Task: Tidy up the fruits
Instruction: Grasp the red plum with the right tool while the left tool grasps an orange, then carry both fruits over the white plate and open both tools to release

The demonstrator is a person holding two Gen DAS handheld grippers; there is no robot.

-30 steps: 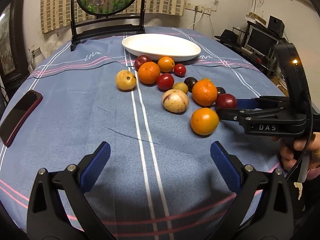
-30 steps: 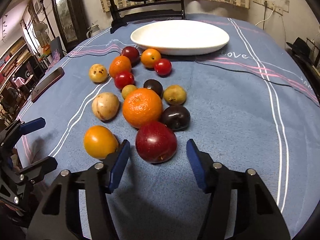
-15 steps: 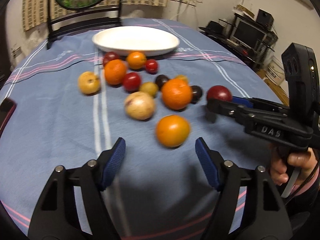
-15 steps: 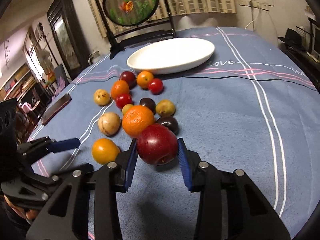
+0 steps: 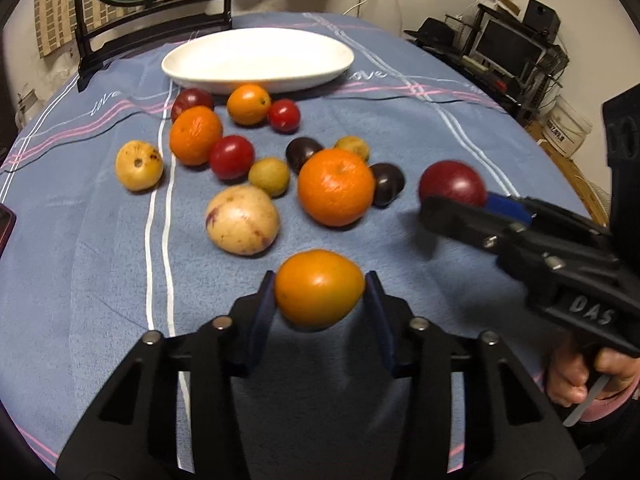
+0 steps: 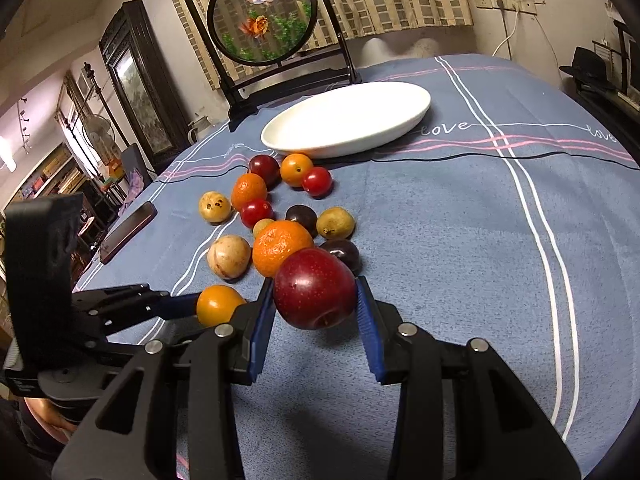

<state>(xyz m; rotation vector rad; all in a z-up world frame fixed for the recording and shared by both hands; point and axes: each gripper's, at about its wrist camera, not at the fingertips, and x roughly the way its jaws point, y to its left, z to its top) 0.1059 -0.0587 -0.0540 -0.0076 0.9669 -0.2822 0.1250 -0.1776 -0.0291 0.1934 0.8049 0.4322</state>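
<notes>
The left gripper (image 5: 319,292) has just been closing, and its blue pads (image 5: 262,312) now sit against both sides of an orange fruit (image 5: 319,288), which fills the gap between them at the near edge of the pile. The right gripper (image 6: 316,300) has its pads (image 6: 366,320) pressed on a red apple (image 6: 315,288); a shadow lies on the cloth beneath it, so it seems held just clear of the blue cloth (image 6: 460,240). In the left view the same apple (image 5: 452,184) shows at the tip of the right gripper (image 5: 456,200), with a hand (image 5: 576,376) on the trigger at lower right. Just beyond the held orange fruit lie a pale round fruit (image 5: 242,219) and a big mandarin (image 5: 336,187), near each other but apart. A dark plum (image 5: 386,184) touches the mandarin on its right; another plum (image 5: 303,153) and two small greenish fruits (image 5: 269,176) sit behind. Farther back are a red tomato (image 5: 232,157), a second mandarin (image 5: 195,135), a yellow spotted fruit (image 5: 139,165) off to the left, then a dark red plum (image 5: 192,100), a small orange (image 5: 248,104) and a small tomato (image 5: 284,115) just before the white dish (image 5: 256,80). The dish holds no fruit. A phone (image 6: 128,232) lies near the cloth's left edge, and a round fish screen (image 6: 262,16) stands behind the dish.
</notes>
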